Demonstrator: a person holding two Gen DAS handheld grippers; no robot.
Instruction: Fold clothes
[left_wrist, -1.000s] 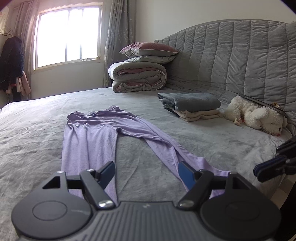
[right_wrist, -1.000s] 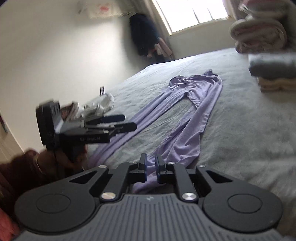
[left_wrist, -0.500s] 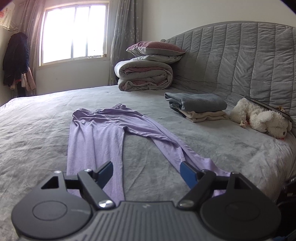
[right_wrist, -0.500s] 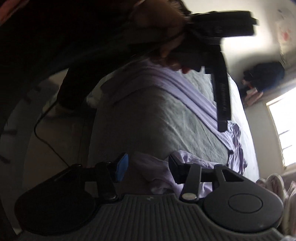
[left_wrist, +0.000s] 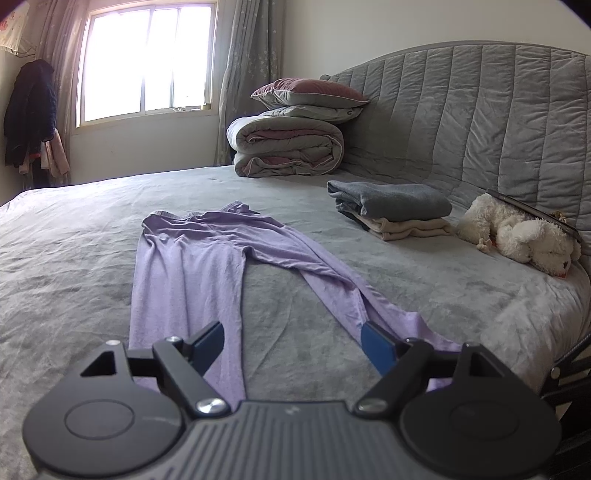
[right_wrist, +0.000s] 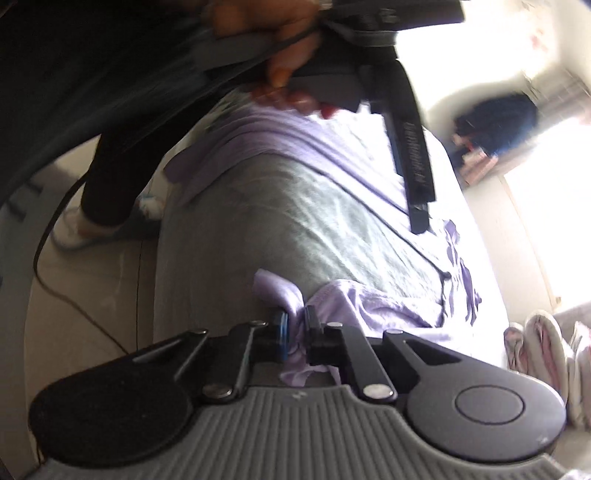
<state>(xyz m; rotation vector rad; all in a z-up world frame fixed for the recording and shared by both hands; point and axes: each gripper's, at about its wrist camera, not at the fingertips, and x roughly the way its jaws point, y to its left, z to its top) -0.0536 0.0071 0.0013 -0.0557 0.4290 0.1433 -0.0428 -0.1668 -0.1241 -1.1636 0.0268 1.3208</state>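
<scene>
Left wrist view, left to right. Dark jacket (left_wrist: 27, 114) hangs beside the window (left_wrist: 147, 61) on the far wall. Lilac leggings (left_wrist: 192, 266) lie flat on the grey bed (left_wrist: 66, 258), waistband toward the window, both legs running to the near edge; the leg on the right slants toward the near right corner. Left gripper (left_wrist: 291, 341) hovers above the near edge with fingers spread wide, nothing between them; one blue pad sits over each leg end. Rolled duvet (left_wrist: 288, 147) with two pillows (left_wrist: 310, 98) on top stands at the far side against the quilted headboard (left_wrist: 480, 122). Folded stack (left_wrist: 391, 208), grey item over beige, lies near the headboard. White plush toy (left_wrist: 517, 232) lies just beside it at the right edge.

Right wrist view (tilted, some blur). Right gripper (right_wrist: 295, 328) is clamped on a bunched cuff of the leggings (right_wrist: 354, 306) at the bed's (right_wrist: 258, 229) near edge; fabric puckers between the fingers. The other leg drapes over the edge farther off, below the hand (right_wrist: 280, 29) holding the left gripper.
</scene>
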